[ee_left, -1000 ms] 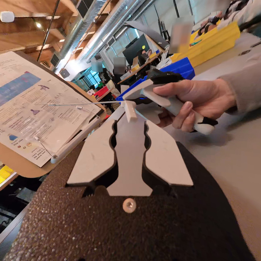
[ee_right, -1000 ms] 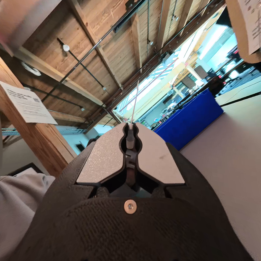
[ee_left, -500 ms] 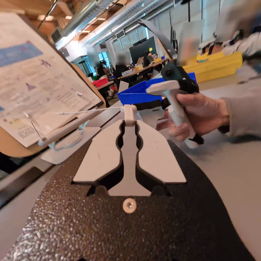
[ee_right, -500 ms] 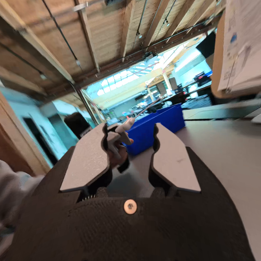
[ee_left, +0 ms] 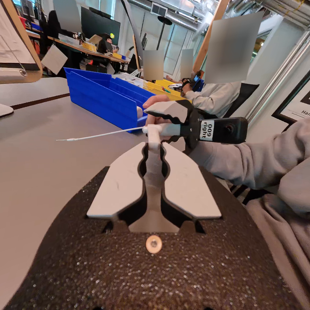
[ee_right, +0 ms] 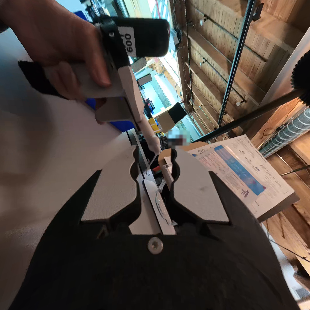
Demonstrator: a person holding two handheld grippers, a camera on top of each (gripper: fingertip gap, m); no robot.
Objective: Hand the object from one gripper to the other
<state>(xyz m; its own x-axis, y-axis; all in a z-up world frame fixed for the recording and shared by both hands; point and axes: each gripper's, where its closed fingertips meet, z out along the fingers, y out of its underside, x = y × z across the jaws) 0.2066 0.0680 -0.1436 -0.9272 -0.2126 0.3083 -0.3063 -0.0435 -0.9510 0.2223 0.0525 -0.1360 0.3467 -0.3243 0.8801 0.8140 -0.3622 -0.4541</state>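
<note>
The object is a white probe [ee_left: 153,136] with a T-shaped handle and a thin wire pointing left over the grey table [ee_left: 42,159]. My left gripper [ee_left: 153,146] is shut on the handle's stem. My right gripper [ee_left: 147,120] comes in from the right with its jaws apart, and its lower finger [ee_left: 170,130] lies against the handle's crossbar. In the right wrist view my right gripper [ee_right: 154,151] is open and empty. Just beyond it the left gripper [ee_right: 133,120], held by a hand, carries the probe [ee_right: 150,134], whose wire reaches down between my right fingers.
A blue bin [ee_left: 104,99] lies on the table behind the grippers, with yellow bins [ee_left: 161,87] beyond. A board with a printed sheet [ee_right: 234,171] stands at the left of the table. A person in a grey top [ee_left: 216,99] sits at the back right. The grippers are tip to tip, or close to it.
The right gripper was shut on the probe, then opened and let it go. The left gripper closed on the handle and holds it now. Both grippers swung round; the right one lies beside the probe.
</note>
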